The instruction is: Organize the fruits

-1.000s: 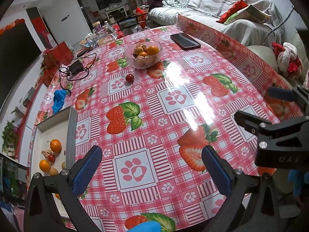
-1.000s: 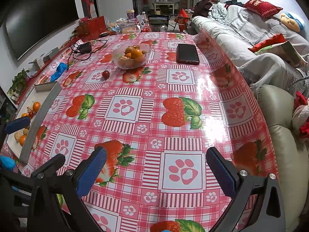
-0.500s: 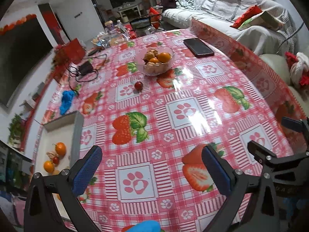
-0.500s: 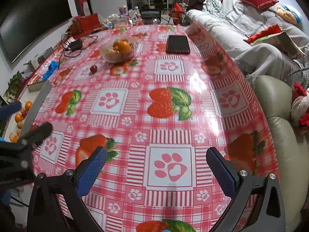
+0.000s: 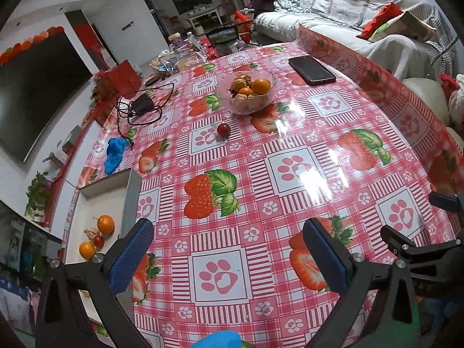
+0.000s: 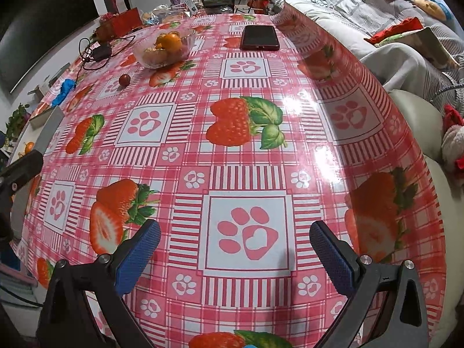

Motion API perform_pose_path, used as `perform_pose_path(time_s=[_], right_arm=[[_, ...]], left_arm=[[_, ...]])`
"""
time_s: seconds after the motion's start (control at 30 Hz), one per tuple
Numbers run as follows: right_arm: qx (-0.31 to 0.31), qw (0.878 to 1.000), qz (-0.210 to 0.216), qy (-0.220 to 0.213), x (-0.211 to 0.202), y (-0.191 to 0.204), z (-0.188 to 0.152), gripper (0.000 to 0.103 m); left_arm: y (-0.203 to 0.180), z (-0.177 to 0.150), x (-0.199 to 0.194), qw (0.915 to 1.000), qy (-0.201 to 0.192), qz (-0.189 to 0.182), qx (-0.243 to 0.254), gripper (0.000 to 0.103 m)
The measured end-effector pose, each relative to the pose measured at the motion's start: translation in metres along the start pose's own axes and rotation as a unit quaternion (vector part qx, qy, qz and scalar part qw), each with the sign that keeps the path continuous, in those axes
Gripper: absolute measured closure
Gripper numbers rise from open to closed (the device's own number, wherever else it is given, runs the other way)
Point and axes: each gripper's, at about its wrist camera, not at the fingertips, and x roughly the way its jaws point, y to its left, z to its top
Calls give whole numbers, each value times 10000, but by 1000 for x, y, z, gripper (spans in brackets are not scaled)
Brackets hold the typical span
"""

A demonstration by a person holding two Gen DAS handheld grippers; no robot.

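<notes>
We've got both sets of tongs hanging over the near end of the bench [image 5: 319, 150], and neither has anything in it. The left tongs [image 5: 229, 258] are spread wide with the blue pads [image 5: 132, 258] well apart; same story for the right tongs [image 6: 236, 255], wide open over a paw print.

The loose fruit is a small dark red one, a cherry tomato [image 5: 223, 129] by the look of it. It sits well ahead of the left tongs, a bit left of centre, just this side of the bowl [image 5: 246, 91]. From the right tongs it's far ahead and off to the left [image 6: 124, 80]. It's round, glossy and smooth-skinned.

Our guess on handling: it's light, a bit slippery, and squishy enough to split if we clamp hard. It'll also roll on this shiny cloth if we nudge it. So we'd come in with a pad on either side across its widest part and close gently.

The bowl holds oranges [image 5: 261, 86] plus some papery tan fruit, physalis maybe. Off to the left of the left tongs, beyond the bench edge, there's a tray [image 5: 98, 191] with a few more oranges and a small red one in it. We'd say that's where stuff gets sorted, but can't tell which way.

A phone [image 5: 311, 70] lies beyond the bowl to the right.
</notes>
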Motion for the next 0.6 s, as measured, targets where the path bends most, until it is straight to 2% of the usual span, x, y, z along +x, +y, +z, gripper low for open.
perform_pose_path(time_s=[0.6], right_arm=[[27,10000,0,35,3,1,-1,0]], left_arm=[[2,0,1,10000,17,59,18,0]])
